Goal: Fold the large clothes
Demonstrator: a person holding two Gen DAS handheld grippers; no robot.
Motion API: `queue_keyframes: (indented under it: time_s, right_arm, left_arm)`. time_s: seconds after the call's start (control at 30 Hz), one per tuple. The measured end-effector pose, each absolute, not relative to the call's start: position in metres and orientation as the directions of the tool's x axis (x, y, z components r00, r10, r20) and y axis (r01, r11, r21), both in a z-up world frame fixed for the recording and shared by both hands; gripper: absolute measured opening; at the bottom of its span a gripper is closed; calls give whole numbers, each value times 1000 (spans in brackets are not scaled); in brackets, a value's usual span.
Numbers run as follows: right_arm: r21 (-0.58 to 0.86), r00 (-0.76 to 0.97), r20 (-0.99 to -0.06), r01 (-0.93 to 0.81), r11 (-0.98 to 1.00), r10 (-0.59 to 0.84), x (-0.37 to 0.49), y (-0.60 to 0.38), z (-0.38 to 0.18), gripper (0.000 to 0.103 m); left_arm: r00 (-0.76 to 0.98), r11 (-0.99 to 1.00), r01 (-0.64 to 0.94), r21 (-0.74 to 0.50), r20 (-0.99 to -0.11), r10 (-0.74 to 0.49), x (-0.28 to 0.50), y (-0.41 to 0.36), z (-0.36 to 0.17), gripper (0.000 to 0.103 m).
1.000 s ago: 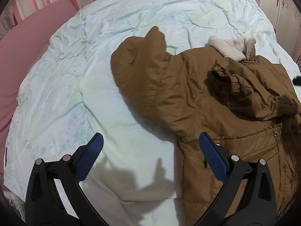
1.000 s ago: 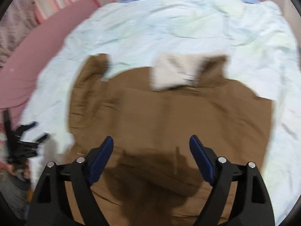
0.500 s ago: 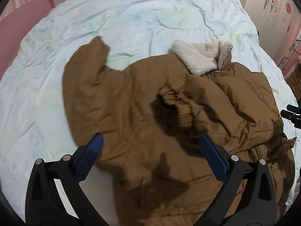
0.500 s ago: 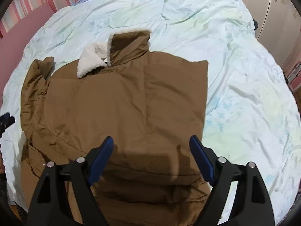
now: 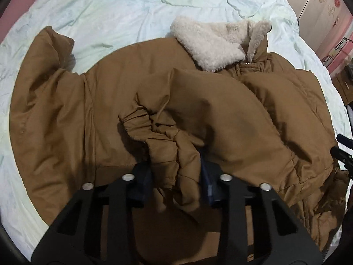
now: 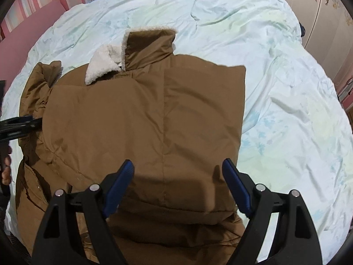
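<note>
Left claw (image 5: 176, 183) pinches sleeve cuff (image 5: 167, 154) mid-jacket.

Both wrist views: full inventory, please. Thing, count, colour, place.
jacket: 1, brown, spread on the duvet, right side folded in
fleece collar: 1, cream, at the jacket's far end
sleeve cuff: 1, brown, gathered, lying on the jacket's middle
duvet: 1, pale mint with faint blue print, covers the bed
wardrobe: 1, cream, far right of the bed
wall: pink striped, far left
left gripper: black, blue pads, shut on the sleeve cuff
right gripper: black, blue pads, open above the jacket's hem
</note>
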State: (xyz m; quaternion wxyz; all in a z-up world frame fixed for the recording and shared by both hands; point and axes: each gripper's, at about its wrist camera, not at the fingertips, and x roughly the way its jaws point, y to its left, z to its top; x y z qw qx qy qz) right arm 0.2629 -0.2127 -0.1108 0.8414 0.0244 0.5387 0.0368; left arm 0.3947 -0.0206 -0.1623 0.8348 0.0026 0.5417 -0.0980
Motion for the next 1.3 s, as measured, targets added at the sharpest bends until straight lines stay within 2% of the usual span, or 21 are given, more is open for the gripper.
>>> queue_keyframes:
  time_s: [0.1,0.27,0.37,0.43,0.53,0.57,0.63,0.73,0.87,0.93,1.0,1.1,1.3]
  right_arm:
    - [88,401,-911,-25,996,91,258,-213,-118,83]
    - [77,409,-909,-27,997,82,253,-214,-118,83]
    - [76,399,-914,-16,997,76,254,-215,-123,85]
    - [79,389,-918,-1,997,73,256,-216,-130,87]
    - [79,376,-924,20,997,65,259,-216,-136,87]
    - [74,376,-925,29,997,58,259,-216,-134,87]
    - [55,382,-924,33,998,38,258,-215,-127,88]
    - [30,399,-916,-9,1000,31,254,-205,-114,89]
    - [71,427,-900,-50,996,85,258,-183,-106,101]
    - [113,399,-908,-56,992,126,267,-169,-114,101]
    - [118,328,-937,-24,993,119,276,-158,-134,101]
    - [47,328,-943,1,999,44,277,-148,-141,101]
    - [37,301,-953,-21,999,42,282,-146,-157,102]
  left_arm:
    - [418,978,166,-130,-889,-189,380,-3,-143,22]
    - [455,974,210,-88,-873,-177,348,36,-104,25]
    - [369,976,206,-78,-917,-151,347,56,-124,44]
    - [367,981,186,-47,-923,-114,345,64,-132,63]
    - [427,988,150,-31,-899,-93,333,73,-119,74]
    - [450,990,143,3,-891,-62,328,73,-112,75]
    - [488,989,135,52,-873,-21,319,70,-98,86]
    - [524,989,145,19,-850,-60,312,53,-85,97]
    - [474,981,182,-68,-868,-148,321,9,-96,97]
    - [429,974,195,-118,-882,-193,328,-11,-111,97]
    - [392,976,193,-99,-904,-169,329,-19,-128,97]
    - [329,982,172,-80,-935,-134,336,-24,-162,98]
    - [268,985,148,-87,-955,-125,365,-24,-185,100]
